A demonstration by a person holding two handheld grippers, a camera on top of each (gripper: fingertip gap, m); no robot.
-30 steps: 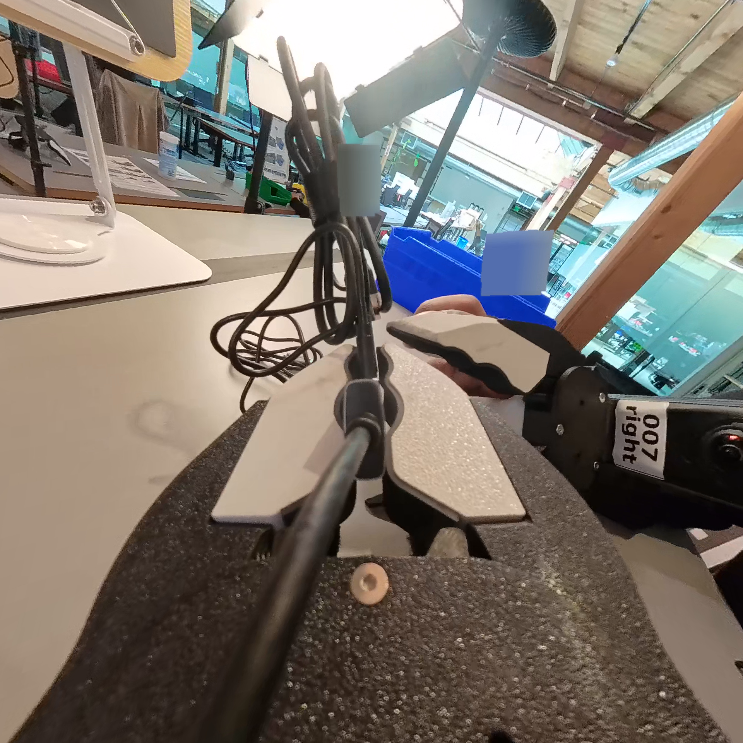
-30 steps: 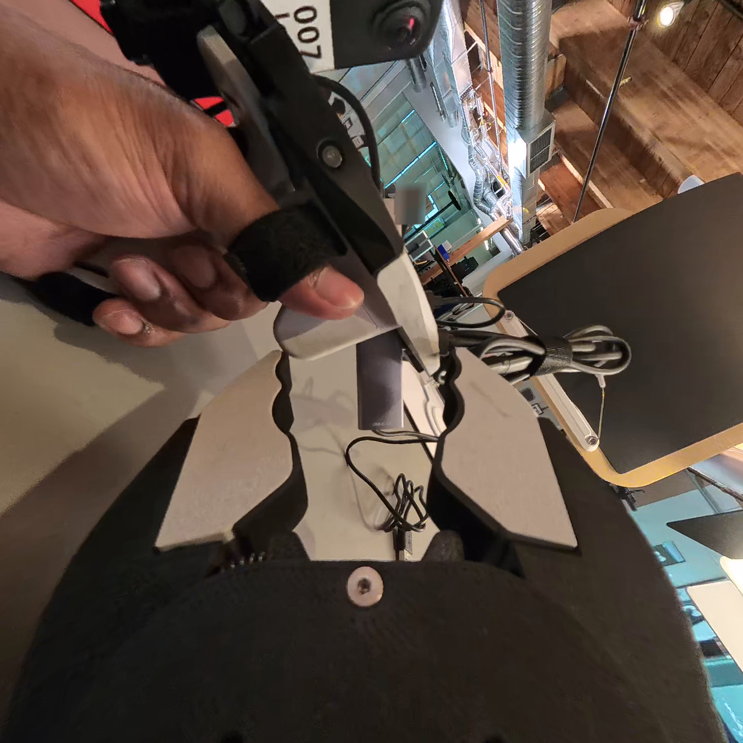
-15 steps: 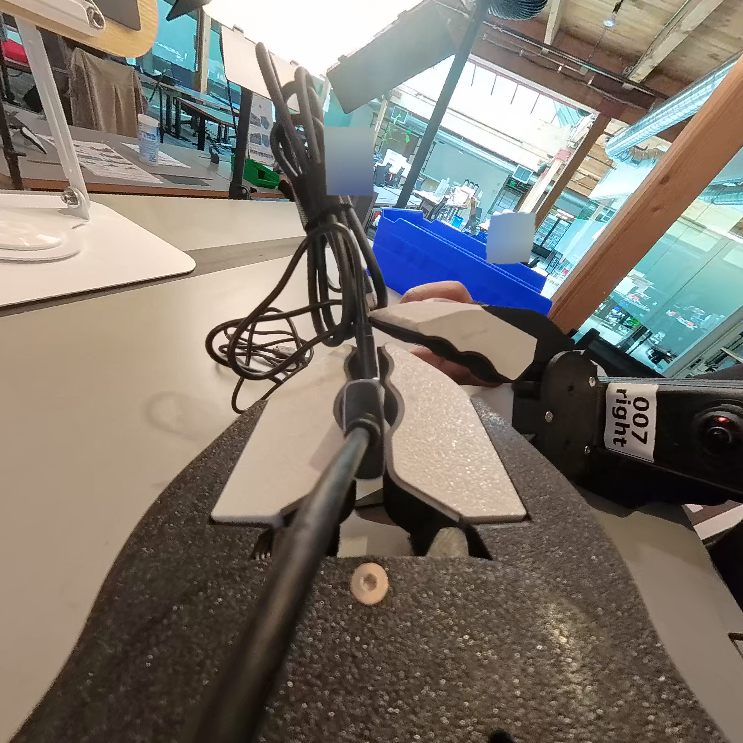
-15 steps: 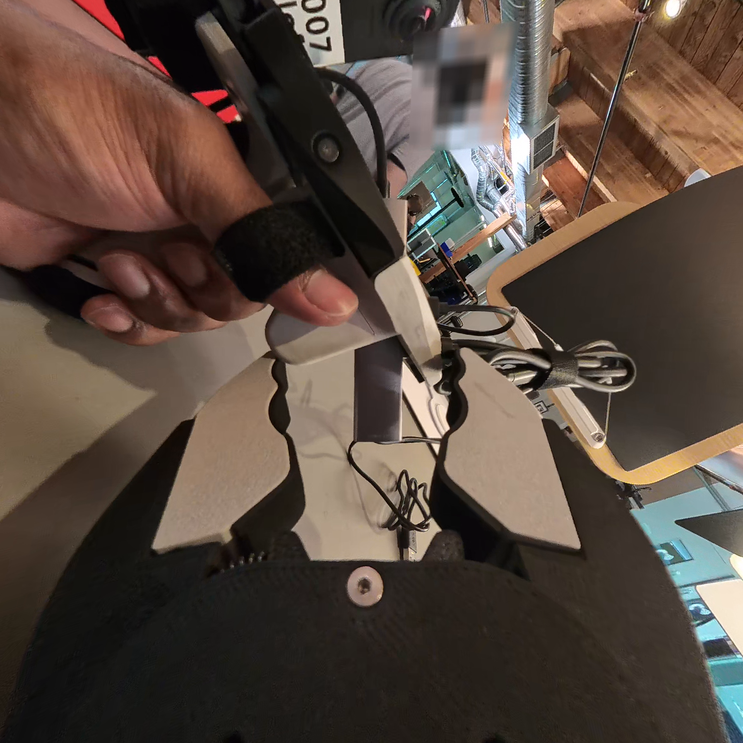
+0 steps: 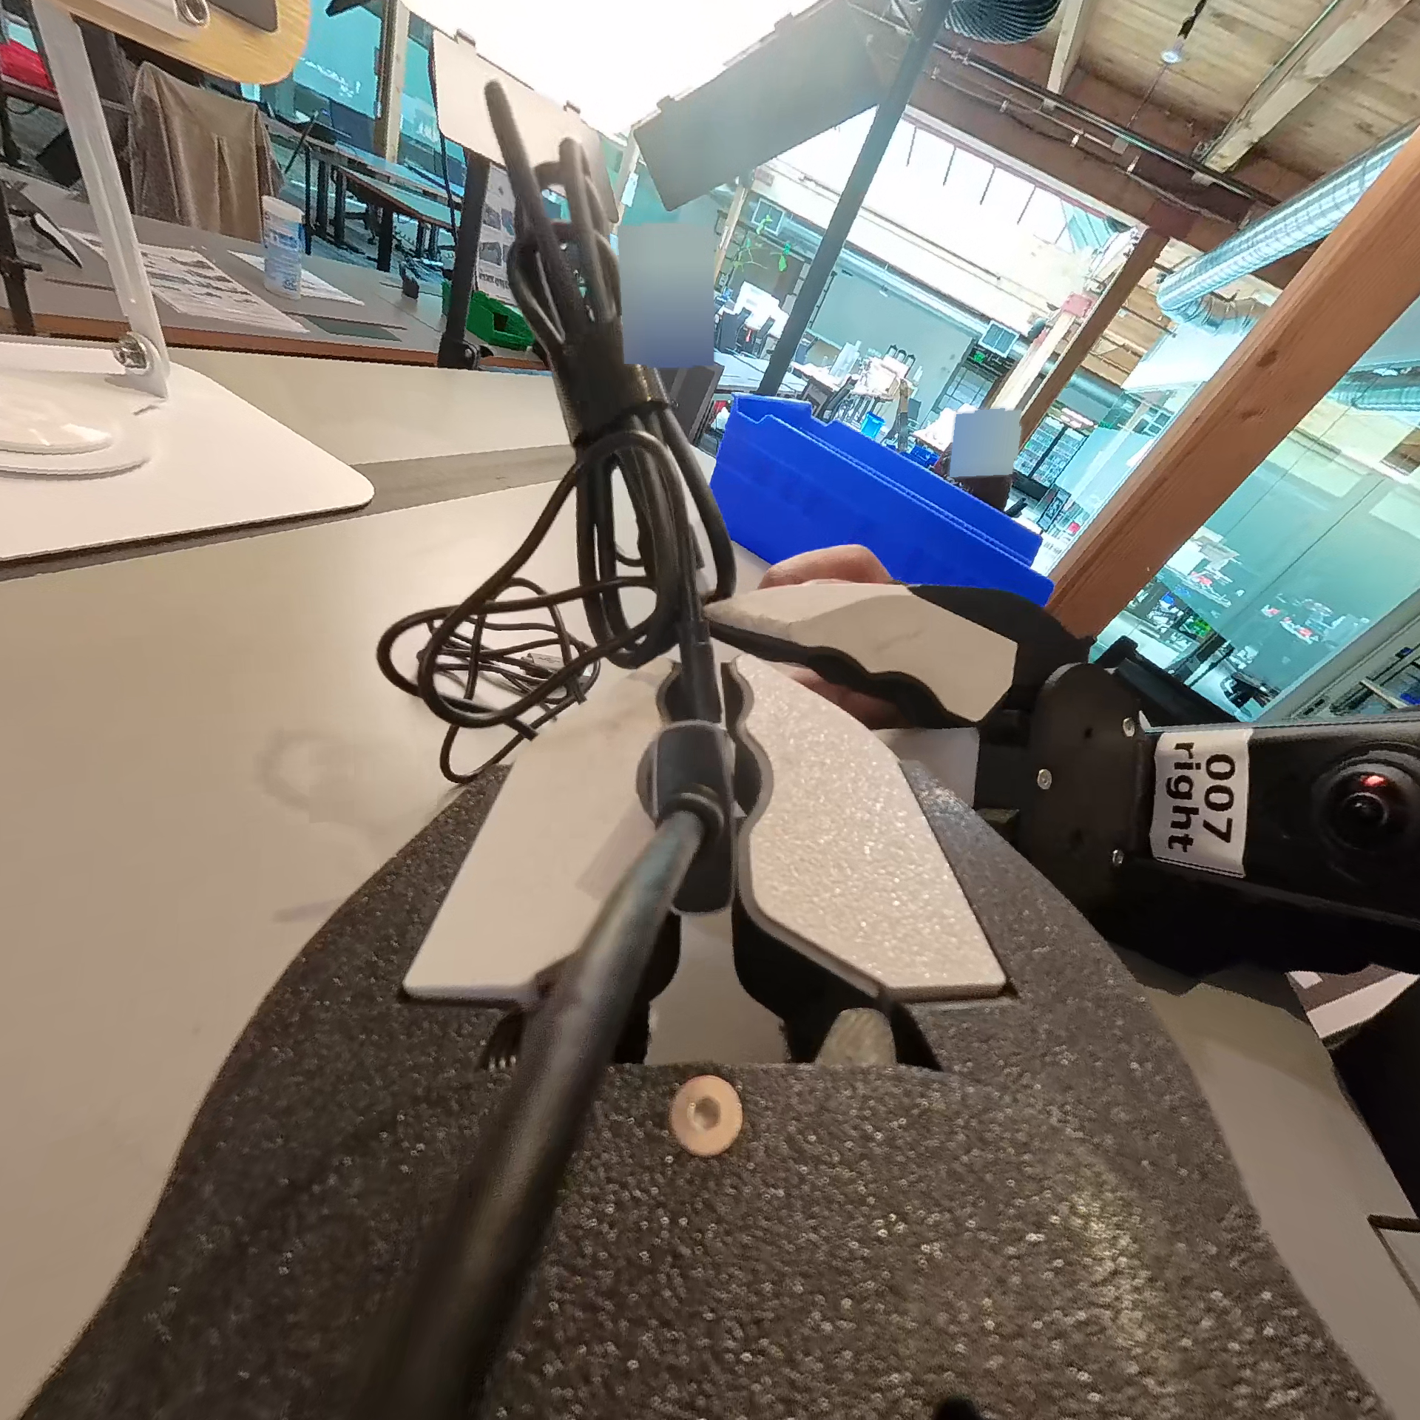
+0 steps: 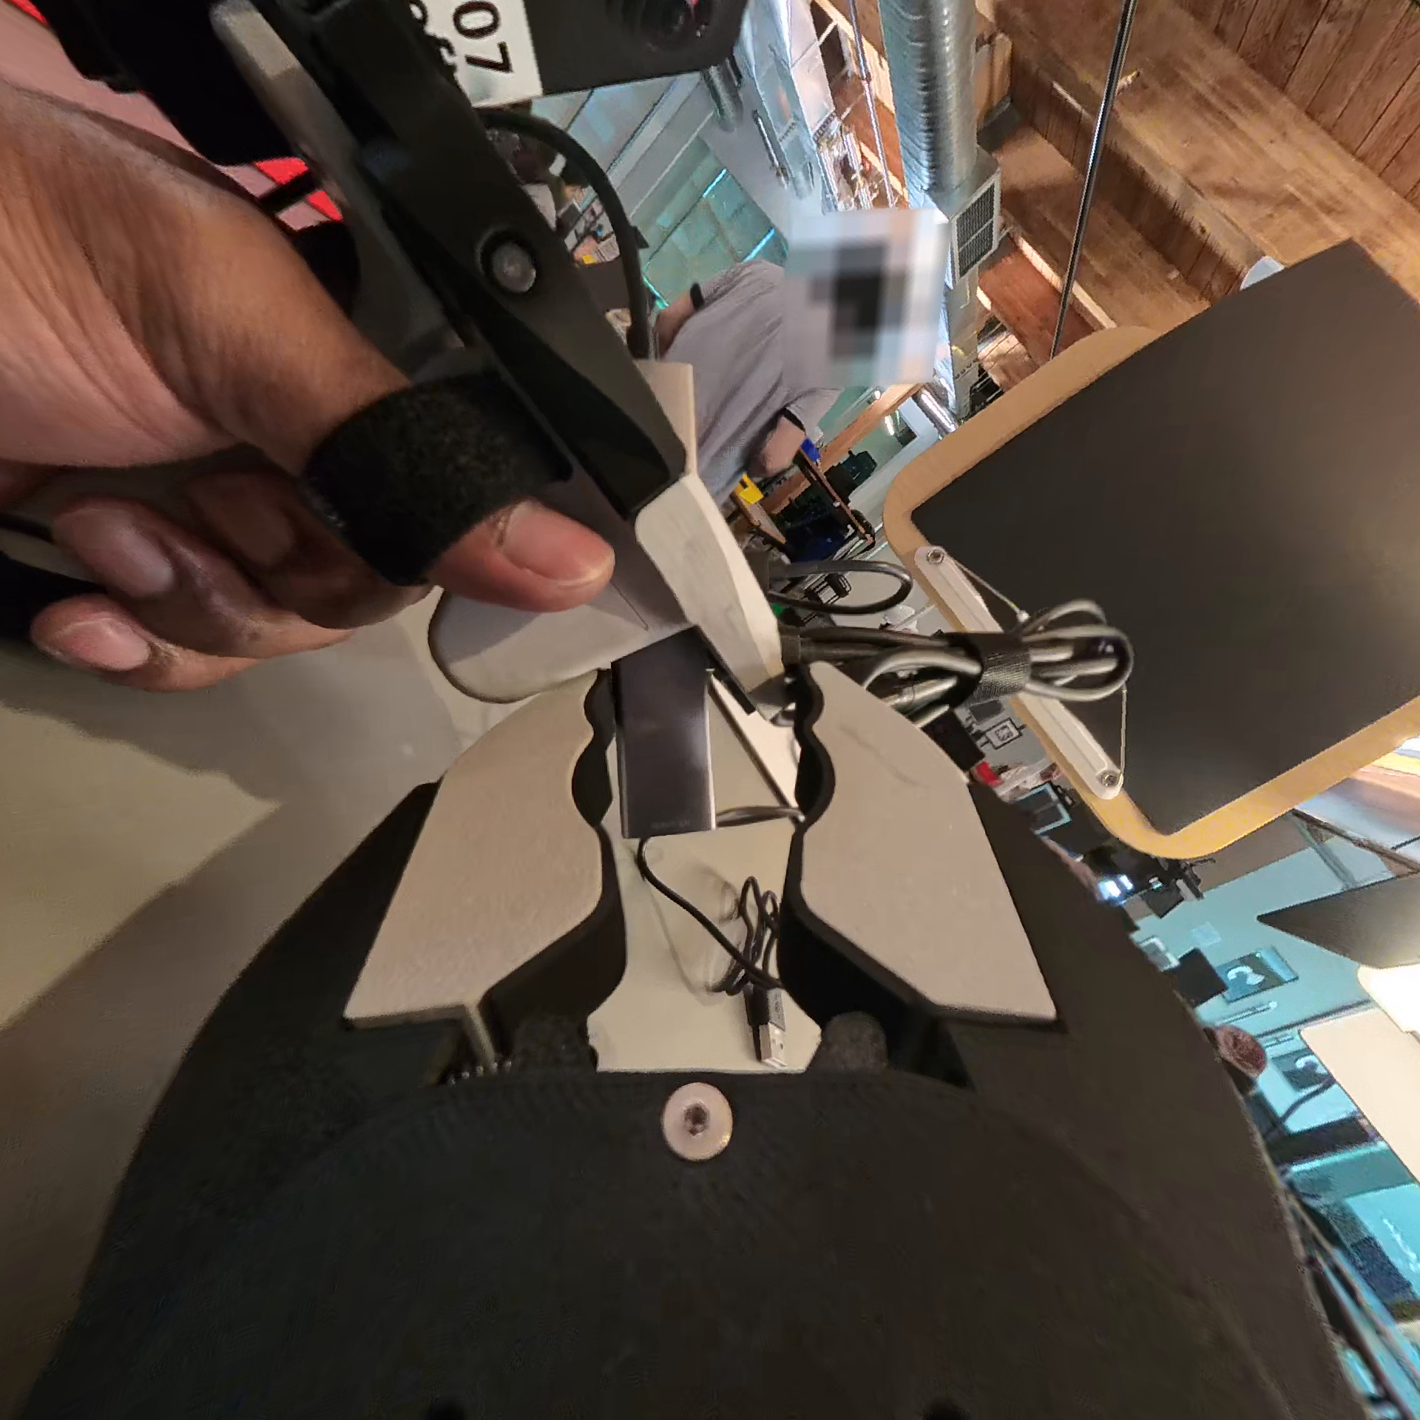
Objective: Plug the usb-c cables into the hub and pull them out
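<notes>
My left gripper (image 5: 699, 676) is shut on the black plug end of a usb-c cable (image 5: 688, 776); its tied bundle (image 5: 607, 461) sticks out past the fingertips. In the right wrist view the left gripper (image 6: 738, 645), held by a hand, reaches in from the upper left with the bundle (image 6: 960, 653) beyond it. The dark grey hub (image 6: 665, 768) stands in the gap of my right gripper (image 6: 695, 699), its top hidden under the left gripper's fingers. The right jaws are apart, with room on the hub's right side. The right gripper (image 5: 768, 622) comes in from the right in the left wrist view.
A thin black cable (image 5: 492, 661) lies coiled on the grey table (image 5: 192, 730), its USB-A plug (image 6: 768, 1030) near my right gripper's base. A blue bin (image 5: 845, 499) stands behind, a white stand base (image 5: 192, 476) at left, and a black wood-rimmed board (image 6: 1191, 538) overhead. The grippers are tip to tip, or close to it.
My right gripper's jaws have narrowed around the hub. My left gripper keeps its hold on the cable plug, and the bundle has swung slightly.
</notes>
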